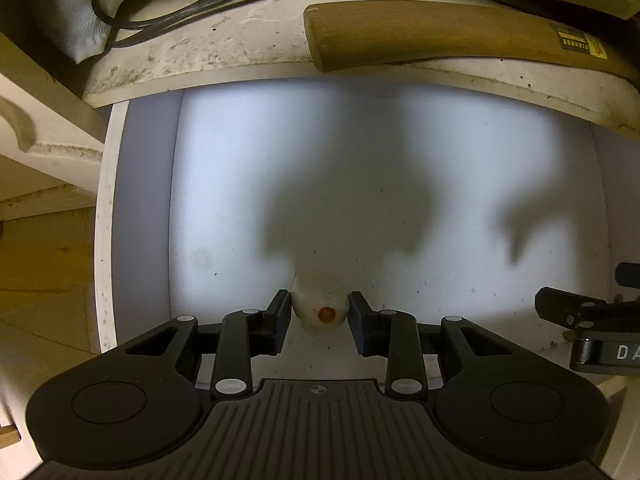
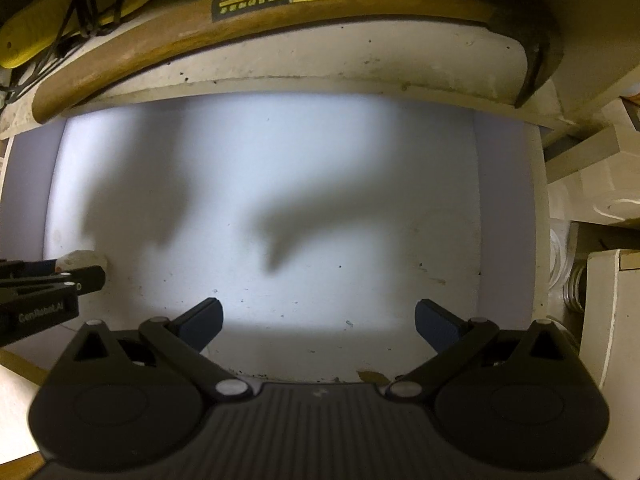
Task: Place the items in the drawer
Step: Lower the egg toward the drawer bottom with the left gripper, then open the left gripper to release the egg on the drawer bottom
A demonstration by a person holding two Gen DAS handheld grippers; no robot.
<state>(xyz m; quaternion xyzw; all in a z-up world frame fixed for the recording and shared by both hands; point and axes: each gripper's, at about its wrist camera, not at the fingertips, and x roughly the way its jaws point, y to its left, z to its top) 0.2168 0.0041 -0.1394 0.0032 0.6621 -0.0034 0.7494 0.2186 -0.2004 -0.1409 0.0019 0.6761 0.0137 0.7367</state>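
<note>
An open white drawer [image 1: 248, 184] fills both views, its floor lit and bare [image 2: 320, 184]. My left gripper [image 1: 319, 316] is over the drawer's near part, shut on a small white object [image 1: 318, 308] with an orange dot on its end. The same object [image 2: 82, 258] shows at the left edge of the right wrist view, behind the left gripper. My right gripper [image 2: 319, 320] is open and empty, held low over the drawer's front middle. It shows at the right edge of the left wrist view [image 1: 580, 316].
A dirty white shelf [image 1: 248, 48] above the drawer carries a wooden-handled axe [image 1: 440, 36], black cables [image 1: 168, 8], a grey pouch [image 1: 76, 20] and a yellow object [image 2: 60, 20]. White furniture [image 2: 608, 320] stands to the right. Wooden floor [image 1: 44, 264] lies to the left.
</note>
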